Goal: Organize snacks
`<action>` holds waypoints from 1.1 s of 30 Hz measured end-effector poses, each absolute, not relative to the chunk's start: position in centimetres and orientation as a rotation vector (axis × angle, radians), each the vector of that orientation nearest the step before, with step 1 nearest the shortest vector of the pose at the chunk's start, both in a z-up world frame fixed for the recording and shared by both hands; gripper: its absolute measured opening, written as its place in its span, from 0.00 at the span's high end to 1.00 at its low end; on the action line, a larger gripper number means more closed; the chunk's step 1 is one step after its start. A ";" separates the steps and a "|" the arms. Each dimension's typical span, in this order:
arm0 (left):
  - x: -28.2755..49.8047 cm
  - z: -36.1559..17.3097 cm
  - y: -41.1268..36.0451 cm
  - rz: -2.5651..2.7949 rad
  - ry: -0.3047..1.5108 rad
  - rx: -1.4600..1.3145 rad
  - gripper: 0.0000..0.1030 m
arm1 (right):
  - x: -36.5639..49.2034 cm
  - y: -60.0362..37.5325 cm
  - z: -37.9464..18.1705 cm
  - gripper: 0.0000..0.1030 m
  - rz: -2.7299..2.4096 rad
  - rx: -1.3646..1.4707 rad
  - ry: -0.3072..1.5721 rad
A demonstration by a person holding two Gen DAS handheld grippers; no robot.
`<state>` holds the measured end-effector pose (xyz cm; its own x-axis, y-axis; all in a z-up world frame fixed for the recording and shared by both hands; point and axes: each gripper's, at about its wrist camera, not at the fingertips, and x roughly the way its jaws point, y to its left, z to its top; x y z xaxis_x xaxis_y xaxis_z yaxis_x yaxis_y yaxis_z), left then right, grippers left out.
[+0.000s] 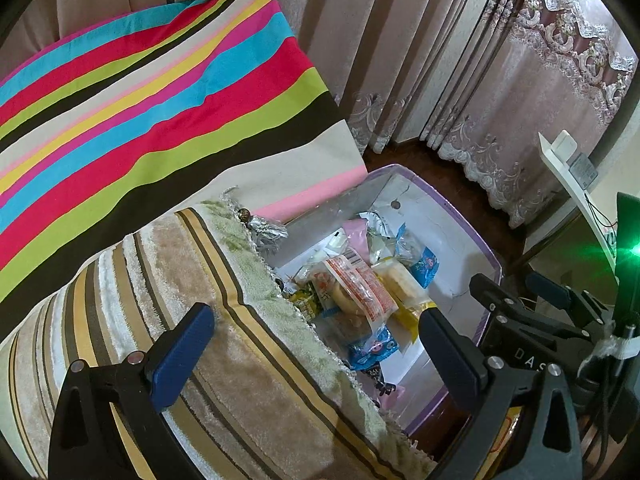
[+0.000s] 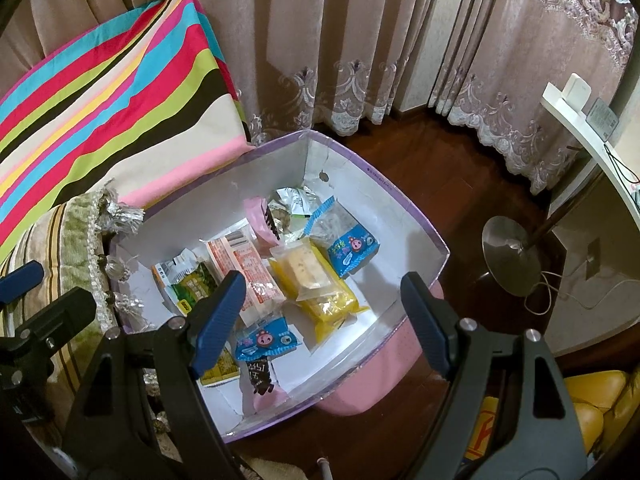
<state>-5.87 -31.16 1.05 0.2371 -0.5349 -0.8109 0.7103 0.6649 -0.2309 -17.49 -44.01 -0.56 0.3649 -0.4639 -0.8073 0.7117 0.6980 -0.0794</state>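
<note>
A white cardboard box with a purple rim [image 2: 404, 208] stands on the floor beside the sofa and holds several wrapped snacks: a yellow cake pack [image 2: 316, 276], a red-printed pack [image 2: 248, 268], blue packets [image 2: 352, 250], a green packet [image 2: 192, 284] and a pink one [image 2: 258, 216]. The box [image 1: 472, 240] and its snacks [image 1: 360, 288] also show in the left wrist view. My right gripper [image 2: 320, 316] is open and empty above the box's near side. My left gripper [image 1: 316, 344] is open and empty over the sofa arm's edge, left of the box.
A striped plush sofa arm [image 1: 180, 320] with a fringed trim and a bright striped cushion [image 1: 140, 100] lie left of the box. Curtains [image 2: 320, 40] hang behind. A lamp base [image 2: 512, 260], cables and a white shelf [image 2: 580, 120] are on the right over dark wood floor.
</note>
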 end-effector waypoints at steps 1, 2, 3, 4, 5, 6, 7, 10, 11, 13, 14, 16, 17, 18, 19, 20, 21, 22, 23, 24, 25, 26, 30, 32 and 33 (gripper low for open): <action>-5.9 1.1 -31.2 -0.861 1.019 0.201 0.00 | -17.5 -44.0 -0.6 0.21 -0.771 0.306 0.924; -5.9 1.0 -31.2 -0.861 1.019 0.201 0.00 | -17.4 -44.0 -0.5 0.21 -0.770 0.306 0.924; -5.9 1.0 -31.2 -0.861 1.019 0.201 0.00 | -17.5 -44.0 -0.5 0.21 -0.772 0.307 0.924; -5.9 1.0 -31.1 -0.861 1.019 0.201 0.00 | -17.5 -44.0 -0.5 0.21 -0.773 0.308 0.923; -5.9 1.0 -31.2 -0.861 1.019 0.201 0.00 | -17.5 -43.9 -0.5 0.21 -0.772 0.308 0.923; -5.9 1.0 -31.2 -0.861 1.019 0.201 0.00 | -17.5 -43.9 -0.5 0.21 -0.773 0.308 0.923; -5.9 1.0 -31.2 -0.861 1.019 0.201 0.00 | -17.5 -43.9 -0.5 0.21 -0.774 0.307 0.923; -5.9 1.0 -31.1 -0.861 1.019 0.200 0.00 | -17.5 -43.9 -0.5 0.21 -0.774 0.308 0.923; -5.9 1.0 -31.1 -0.861 1.019 0.200 0.00 | -17.5 -44.0 -0.5 0.21 -0.773 0.307 0.923; -5.9 1.1 -31.2 -0.861 1.018 0.201 0.00 | -17.5 -44.0 -0.5 0.21 -0.773 0.307 0.923; -5.9 1.1 -31.2 -0.861 1.018 0.201 0.00 | -17.5 -44.0 -0.5 0.21 -0.774 0.308 0.923; -5.9 1.0 -31.1 -0.861 1.018 0.200 0.00 | -17.6 -44.0 -0.5 0.21 -0.777 0.310 0.923; -5.9 1.0 -31.1 -0.861 1.018 0.200 0.00 | -17.5 -44.0 -0.5 0.21 -0.776 0.310 0.923; -5.9 1.1 -31.2 -0.861 1.018 0.201 0.00 | -17.6 -44.0 -0.5 0.21 -0.777 0.310 0.922; -5.9 1.1 -31.2 -0.861 1.018 0.201 0.00 | -17.6 -43.9 -0.5 0.21 -0.777 0.310 0.922; -5.9 1.1 -31.2 -0.861 1.018 0.201 0.00 | -17.6 -43.9 -0.5 0.21 -0.777 0.310 0.923; -5.9 1.0 -31.1 -0.861 1.018 0.201 0.00 | -17.6 -43.9 -0.5 0.21 -0.778 0.311 0.922; -5.9 1.0 -31.1 -0.861 1.018 0.201 0.00 | -17.6 -43.9 -0.5 0.21 -0.778 0.311 0.922; -5.9 1.0 -31.1 -0.861 1.018 0.201 0.00 | -17.6 -43.9 -0.5 0.21 -0.779 0.311 0.923; -5.9 1.0 -31.2 -0.861 1.018 0.201 0.00 | -17.6 -43.9 -0.5 0.21 -0.779 0.311 0.923; -5.9 1.0 -31.1 -0.861 1.018 0.201 0.00 | -17.6 -44.0 -0.5 0.21 -0.778 0.311 0.923; -5.9 1.0 -31.1 -0.861 1.018 0.201 0.00 | -17.6 -44.0 -0.5 0.21 -0.779 0.311 0.923; -5.9 1.0 -31.2 -0.861 1.018 0.201 0.00 | -17.6 -43.8 -0.5 0.21 -0.783 0.314 0.923; -5.9 1.0 -31.2 -0.861 1.018 0.202 0.00 | -17.6 -43.7 -0.5 0.21 -0.784 0.314 0.924; -5.9 1.0 -31.2 -0.861 1.018 0.202 0.00 | -17.7 -43.7 -0.5 0.21 -0.786 0.315 0.923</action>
